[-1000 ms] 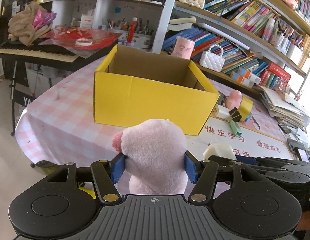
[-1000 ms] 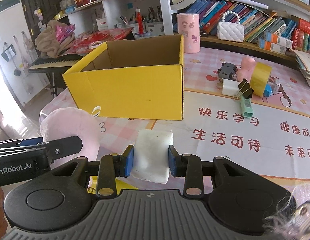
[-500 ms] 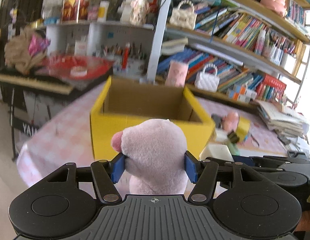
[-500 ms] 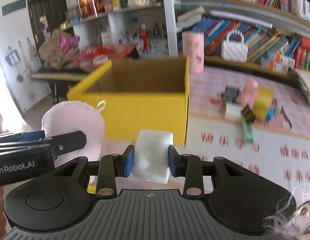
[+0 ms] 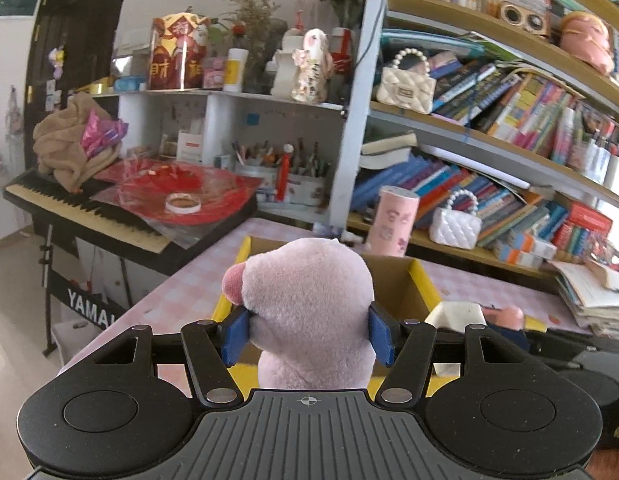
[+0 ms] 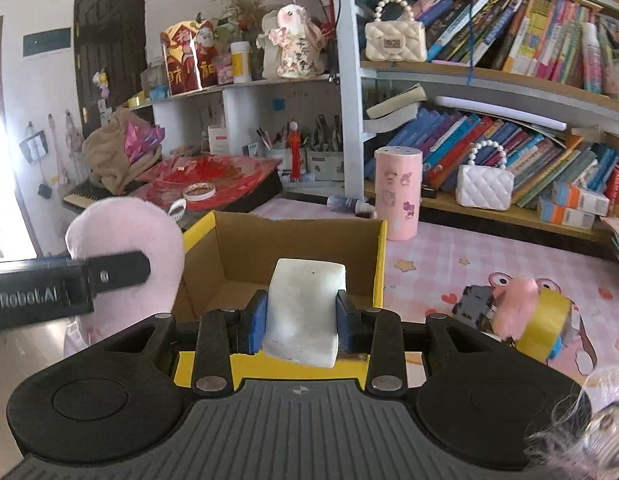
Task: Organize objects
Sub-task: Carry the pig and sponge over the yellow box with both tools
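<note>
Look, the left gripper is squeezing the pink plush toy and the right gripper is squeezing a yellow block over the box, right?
Nearly. In the right wrist view, the block in the right gripper is white. Only the box is yellow. The left gripper does squeeze the pink plush toy.

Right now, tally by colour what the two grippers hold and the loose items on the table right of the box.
Pink: 2, the plush toy and a small pink figure
White: 1, the white block
Yellow: 1, the tape roll
Grey: 1, a small grey toy
Total: 5
</note>
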Available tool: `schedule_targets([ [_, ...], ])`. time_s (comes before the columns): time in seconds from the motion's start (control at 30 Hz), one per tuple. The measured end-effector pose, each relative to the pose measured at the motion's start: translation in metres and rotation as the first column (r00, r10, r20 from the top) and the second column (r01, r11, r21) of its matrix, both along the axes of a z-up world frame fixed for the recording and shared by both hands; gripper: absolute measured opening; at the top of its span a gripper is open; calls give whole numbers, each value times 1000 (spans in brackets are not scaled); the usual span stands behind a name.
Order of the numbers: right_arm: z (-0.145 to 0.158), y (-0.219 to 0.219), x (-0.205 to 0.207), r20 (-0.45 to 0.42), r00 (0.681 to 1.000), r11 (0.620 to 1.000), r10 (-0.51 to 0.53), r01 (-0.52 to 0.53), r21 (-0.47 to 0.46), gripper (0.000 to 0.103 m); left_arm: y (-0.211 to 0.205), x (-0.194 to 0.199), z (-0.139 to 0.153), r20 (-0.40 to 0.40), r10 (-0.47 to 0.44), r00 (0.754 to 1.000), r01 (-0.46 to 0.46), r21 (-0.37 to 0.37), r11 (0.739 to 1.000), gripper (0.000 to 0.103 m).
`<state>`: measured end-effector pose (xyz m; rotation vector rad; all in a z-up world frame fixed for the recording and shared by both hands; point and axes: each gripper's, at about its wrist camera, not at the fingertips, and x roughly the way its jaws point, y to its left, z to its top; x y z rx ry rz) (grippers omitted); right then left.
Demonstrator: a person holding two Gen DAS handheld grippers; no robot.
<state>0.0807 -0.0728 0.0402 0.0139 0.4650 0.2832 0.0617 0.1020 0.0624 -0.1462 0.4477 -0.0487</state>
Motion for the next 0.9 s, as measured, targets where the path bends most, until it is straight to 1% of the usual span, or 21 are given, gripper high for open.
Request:
schedule_targets([
  [0.17,-9,1,26,-21,999,999,33,-34,-33,33,-7,21,-6,-15,33,999,-33,9,999,60],
  [0.4,-24,-1,59,-55,993,992,104,-108,-66,33,-20,47,-14,-32,77,997,-76,31,997,60],
  [0.67,-45,5,79,-128,969,971,212,-224,-89,33,-31,69,-30,-90,105,990,-99,67,993,60],
  [0.73,-48,8,79,-119,963,962,242,-254,-98,33,-34,72,-35,-105,111,988,-103,80,992,60],
  [0.9,-50,7,84,-100,955,952,278,-288,-101,34,-41,80,-47,-146,121,982,-108,98,989,59],
])
